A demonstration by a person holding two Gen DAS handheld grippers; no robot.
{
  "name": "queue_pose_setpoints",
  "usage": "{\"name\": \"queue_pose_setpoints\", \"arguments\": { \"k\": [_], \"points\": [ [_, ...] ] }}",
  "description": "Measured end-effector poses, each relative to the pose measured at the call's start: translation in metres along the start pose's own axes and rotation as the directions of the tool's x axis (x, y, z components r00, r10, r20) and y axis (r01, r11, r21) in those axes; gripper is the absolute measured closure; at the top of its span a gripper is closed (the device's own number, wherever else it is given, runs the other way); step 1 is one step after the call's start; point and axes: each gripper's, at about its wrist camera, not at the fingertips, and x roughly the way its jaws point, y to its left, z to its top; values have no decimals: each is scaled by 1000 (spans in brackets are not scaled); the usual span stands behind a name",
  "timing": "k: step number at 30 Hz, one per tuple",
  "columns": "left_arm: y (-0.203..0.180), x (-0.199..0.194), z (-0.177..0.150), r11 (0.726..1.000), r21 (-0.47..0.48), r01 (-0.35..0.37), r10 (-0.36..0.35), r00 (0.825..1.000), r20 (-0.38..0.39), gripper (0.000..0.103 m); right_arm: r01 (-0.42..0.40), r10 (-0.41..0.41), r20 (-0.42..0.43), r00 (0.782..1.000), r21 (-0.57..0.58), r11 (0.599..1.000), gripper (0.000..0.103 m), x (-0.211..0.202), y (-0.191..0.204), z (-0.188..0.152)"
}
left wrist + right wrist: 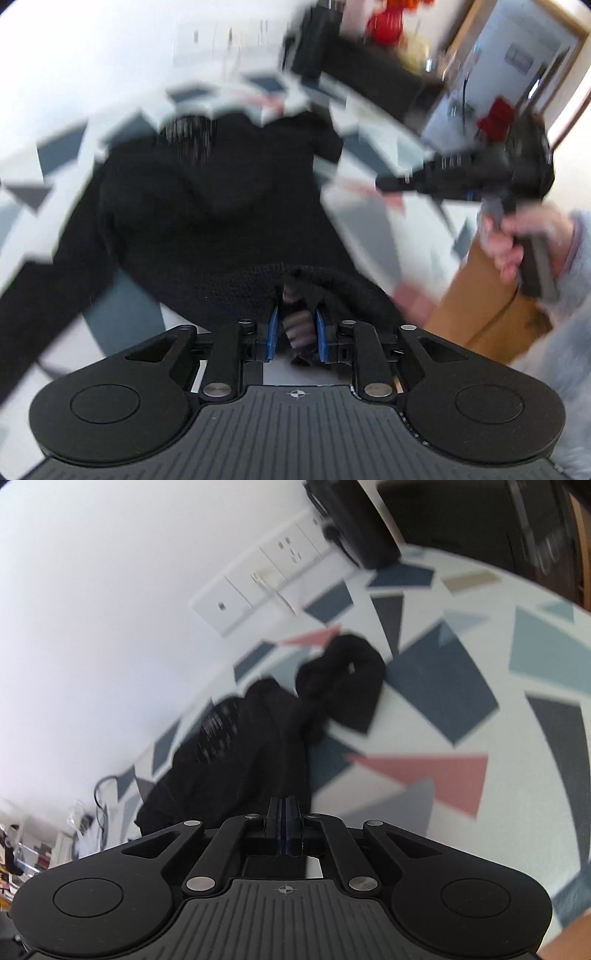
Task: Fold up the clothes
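Note:
A black knit sweater (207, 206) lies spread on a table with a white cloth of blue, grey and pink shapes (373, 206). My left gripper (296, 328) has its blue pads closed on the sweater's ribbed edge, bunched between them. My right gripper (286, 812) has its pads pressed together and empty, held above the cloth beside the sweater (255, 738). The right gripper also shows in the left wrist view (399, 182), held in a hand at the right. The left wrist view is motion-blurred.
A white wall with a row of sockets (266, 572) runs behind the table. A black box (354, 520) stands at the far table edge. A brown cardboard box (487, 302) sits to the right. Cluttered shelves (29, 853) are at the far left.

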Motion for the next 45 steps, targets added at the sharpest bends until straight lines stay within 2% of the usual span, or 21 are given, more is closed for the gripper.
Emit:
{"name": "queue_pose_setpoints", "arguments": {
  "k": [3, 5, 6, 7, 10, 13, 16, 18, 20, 22, 25, 28, 29, 30, 31, 32, 33, 36, 43, 44, 45],
  "points": [
    [5, -2, -10, 999, -40, -25, 25, 1000, -3, 68, 26, -26, -52, 998, -12, 1000, 93, 13, 2, -17],
    [16, -8, -11, 995, -91, -34, 37, 999, 25, 41, 36, -39, -80, 996, -40, 999, 85, 22, 8, -26],
    [21, -11, -12, 993, -112, -43, 48, 998, 39, 36, 39, -44, -93, 995, -60, 997, 80, 26, 12, -29],
    [26, -15, -13, 990, -132, -51, 58, 997, 52, 33, 41, -49, -104, 993, -79, 996, 78, 30, 16, -32],
    [45, -26, -17, 978, -190, -89, 106, 991, 81, 33, 40, -55, -119, 991, -123, 992, 75, 37, 27, -38],
    [62, -31, -13, 955, -245, -165, 194, 976, 98, 27, 38, -54, -120, 991, -133, 990, 72, 43, 32, -37],
    [82, -28, -10, 923, -258, -286, 321, 941, 107, 15, 54, -67, -108, 992, -120, 991, 70, 49, 28, -28],
    [94, -14, -6, 893, -202, -402, 427, 899, 96, 15, 75, -84, -90, 992, -93, 993, 66, 53, 22, -17],
    [99, 8, -4, 858, -79, -508, 514, 852, 97, 15, 106, -111, -59, 992, -88, 991, 59, 59, 18, -5],
    [102, 31, 0, 810, -10, -586, 584, 807, 88, 20, 133, -136, -29, 990, -100, 986, 56, 69, 16, 8],
    [107, 55, 6, 770, 29, -637, 633, 769, 86, 23, 170, -170, 10, 985, -118, 978, 48, 86, 14, 26],
    [113, 70, 12, 726, 54, -685, 677, 726, 116, 24, 175, -178, -9, 984, -144, 974, 50, 111, 14, 38],
    [116, 72, 15, 715, 50, -698, 688, 714, 128, 35, 169, -174, -11, 985, -171, 971, 50, 117, 17, 39],
    [121, 71, 17, 722, 32, -692, 685, 720, 110, 50, 164, -169, -12, 985, -199, 966, 59, 123, 20, 40],
    [127, 69, 19, 727, 13, -687, 683, 725, 93, 89, 157, -165, -18, 986, -224, 962, 83, 129, 23, 41],
    [134, 64, 15, 719, -21, -695, 694, 716, 73, 97, 150, -162, -33, 986, -244, 958, 94, 133, 26, 42],
    [142, 58, 10, 710, -55, -702, 705, 708, 53, 97, 143, -159, -42, 986, -259, 955, 98, 137, 28, 42],
    [164, 41, -4, 674, -154, -722, 730, 683, -10, 97, 130, -146, -39, 988, -273, 953, 99, 134, 30, 42],
    [191, -7, -78, 629, -336, -701, 713, 693, -112, 98, 121, -163, -111, 980, -317, 941, 99, 114, 21, 37],
    [194, -14, -88, 621, -359, -697, 708, 695, -124, 97, 121, -168, -126, 978, -318, 940, 96, 111, 20, 36],
    [193, -19, -88, 627, -371, -686, 701, 704, -116, 97, 121, -174, -142, 975, -320, 940, 87, 107, 20, 36]
  ]
}}
